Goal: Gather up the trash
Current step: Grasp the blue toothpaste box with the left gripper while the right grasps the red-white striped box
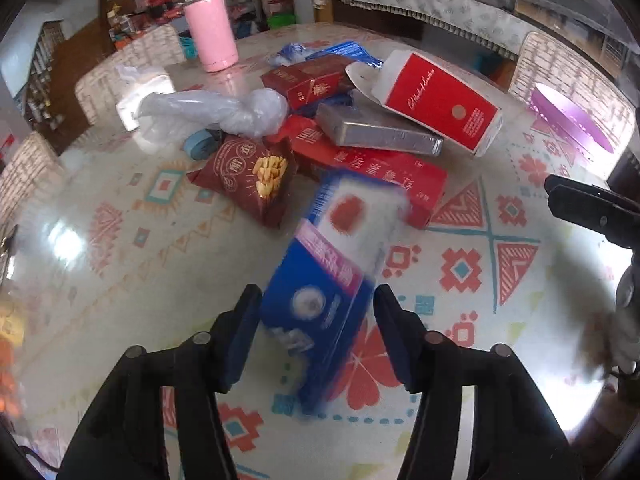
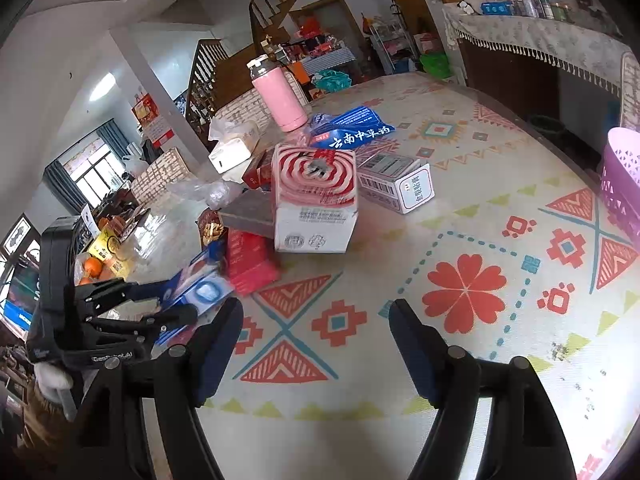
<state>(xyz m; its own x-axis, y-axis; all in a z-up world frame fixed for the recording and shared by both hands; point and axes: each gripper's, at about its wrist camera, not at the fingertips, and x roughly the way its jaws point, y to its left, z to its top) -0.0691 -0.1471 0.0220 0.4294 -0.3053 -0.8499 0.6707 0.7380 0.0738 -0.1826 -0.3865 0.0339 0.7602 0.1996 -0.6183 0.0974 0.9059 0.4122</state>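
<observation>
A blue and white carton lies tilted between the fingers of my left gripper, both pads against its sides; it looks blurred. In the right wrist view the same carton sits in the left gripper at the left edge. Behind it is a trash pile: a red and white box, a grey box, a flat red carton, a snack bag and a crumpled plastic bag. My right gripper hangs open over the patterned tablecloth with nothing between its fingers.
A purple basket stands at the table's right edge. A pink bottle and a tissue box stand at the back. A white barcode box and a blue bag lie beyond the pile. Chairs ring the table.
</observation>
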